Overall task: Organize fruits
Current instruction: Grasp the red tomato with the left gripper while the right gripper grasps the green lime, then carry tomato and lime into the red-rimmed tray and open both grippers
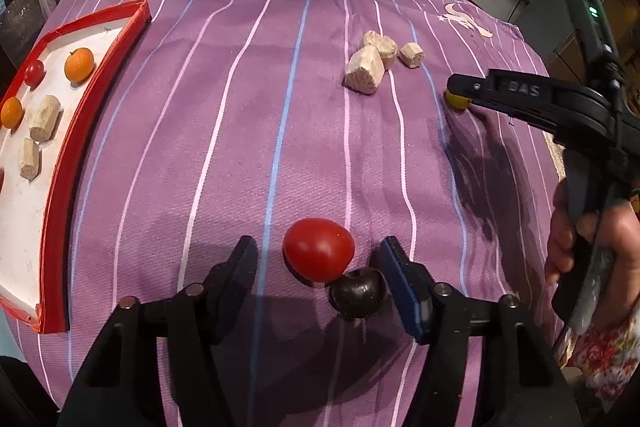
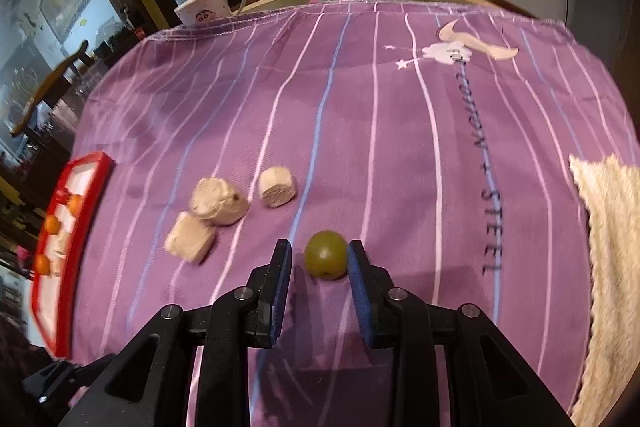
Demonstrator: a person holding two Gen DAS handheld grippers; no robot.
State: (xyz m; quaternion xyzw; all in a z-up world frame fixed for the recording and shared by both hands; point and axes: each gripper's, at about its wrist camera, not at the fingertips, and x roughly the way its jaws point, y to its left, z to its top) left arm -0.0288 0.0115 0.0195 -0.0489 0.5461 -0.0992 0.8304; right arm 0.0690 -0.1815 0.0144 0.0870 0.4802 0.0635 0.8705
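The left gripper [image 1: 318, 263] brackets a red tomato [image 1: 319, 249] and a dark fruit [image 1: 358, 291], untouched. At nine o'clock sits a red tray [image 1: 60, 163].

Raised letters reading "DAS" are seen on the side of the black right gripper [image 1: 458, 95] in the left wrist view. On the purple striped cloth [image 2: 360, 147], dark lettering is printed in a line running toward the camera in the right wrist view; its near end is read as "STEEL", while the letters before it are blurred and cannot be made out with certainty. A few small letters are also printed on the pale moon-and-star emblem [image 2: 452, 51] on the cloth, but they are too small to be read. A cartoon face, without legible text, is printed on the white mug [image 2: 204, 11].
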